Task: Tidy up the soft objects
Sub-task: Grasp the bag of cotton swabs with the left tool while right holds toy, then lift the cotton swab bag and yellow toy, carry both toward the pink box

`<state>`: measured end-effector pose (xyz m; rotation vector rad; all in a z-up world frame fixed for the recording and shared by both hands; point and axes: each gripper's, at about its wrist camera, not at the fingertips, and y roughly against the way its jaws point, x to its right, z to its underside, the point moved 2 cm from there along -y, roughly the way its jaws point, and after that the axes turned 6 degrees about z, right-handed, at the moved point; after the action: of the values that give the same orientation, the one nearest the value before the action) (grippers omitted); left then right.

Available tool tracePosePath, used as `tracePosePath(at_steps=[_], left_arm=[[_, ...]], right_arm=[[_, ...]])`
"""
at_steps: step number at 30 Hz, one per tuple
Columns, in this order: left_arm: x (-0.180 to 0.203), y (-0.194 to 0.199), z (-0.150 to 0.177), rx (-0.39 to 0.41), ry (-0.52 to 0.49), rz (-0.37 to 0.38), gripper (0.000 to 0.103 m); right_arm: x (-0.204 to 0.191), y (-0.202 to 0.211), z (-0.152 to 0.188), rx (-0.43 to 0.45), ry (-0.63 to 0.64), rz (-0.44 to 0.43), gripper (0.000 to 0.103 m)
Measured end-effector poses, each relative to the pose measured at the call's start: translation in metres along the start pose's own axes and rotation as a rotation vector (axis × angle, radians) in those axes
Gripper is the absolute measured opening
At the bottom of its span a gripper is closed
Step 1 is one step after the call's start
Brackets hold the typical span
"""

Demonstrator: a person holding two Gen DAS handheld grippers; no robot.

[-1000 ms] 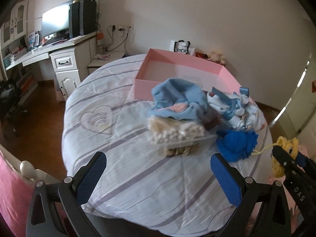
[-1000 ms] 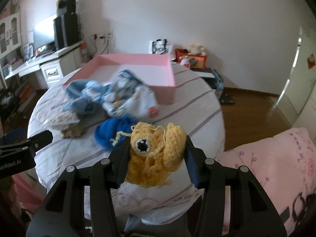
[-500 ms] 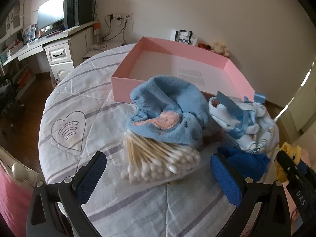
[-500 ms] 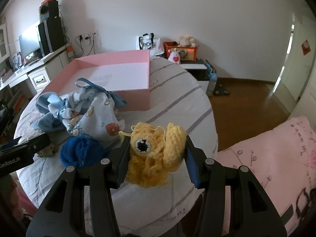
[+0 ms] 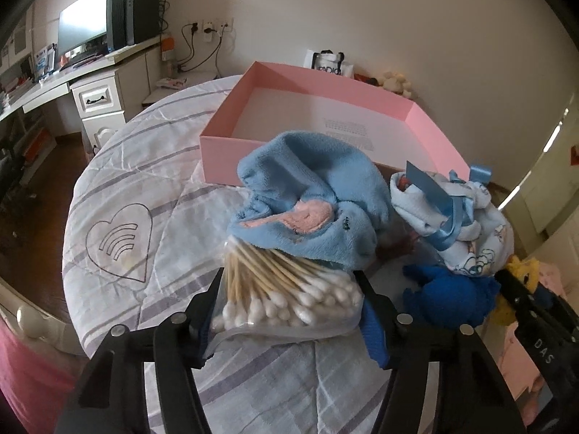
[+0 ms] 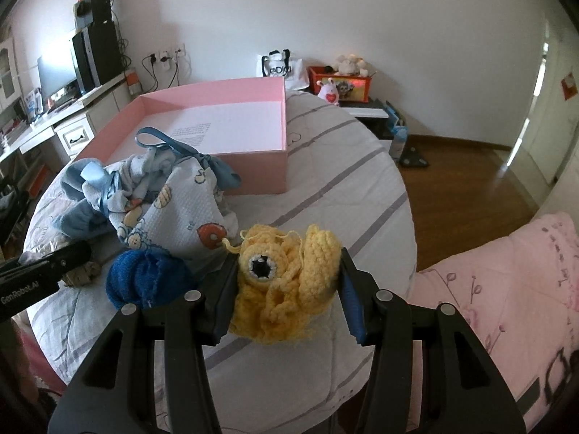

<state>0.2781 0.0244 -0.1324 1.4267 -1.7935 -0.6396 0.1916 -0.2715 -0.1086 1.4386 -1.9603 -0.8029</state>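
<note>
A clear bag of cotton swabs lies on the round striped table, partly under a light blue fleece cloth. My left gripper is closing and its pads touch both sides of the bag. Beside it lie a white printed cloth with blue ribbon and a dark blue knit piece. My right gripper is shut on a yellow crochet toy, held above the table's near edge by the dark blue knit. Behind the pile stands an open pink box.
A desk with a monitor stands far left. Pink bedding lies to the right, wooden floor beyond the table. A white bag and plush toys sit by the wall.
My left gripper came forward and down onto the swab bag, and its jaws narrowed around it. My right gripper, still holding the yellow toy, sank closer to the table.
</note>
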Motion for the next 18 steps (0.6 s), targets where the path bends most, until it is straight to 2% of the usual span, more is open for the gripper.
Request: tracePosePath(at_steps=[9,18], left_arm=[[0.003,0.027,0.009,0.04,-0.019,-0.024,0.06],[0.006,0.072,0.023,0.113,-0.026,-0.054,0.06]], right_arm=[[-0.004,0.024,0.001,0.046,0.007,-0.003,0.047],[-0.013,0.06,0.003,0.112,0.018,-0.022,0.047]])
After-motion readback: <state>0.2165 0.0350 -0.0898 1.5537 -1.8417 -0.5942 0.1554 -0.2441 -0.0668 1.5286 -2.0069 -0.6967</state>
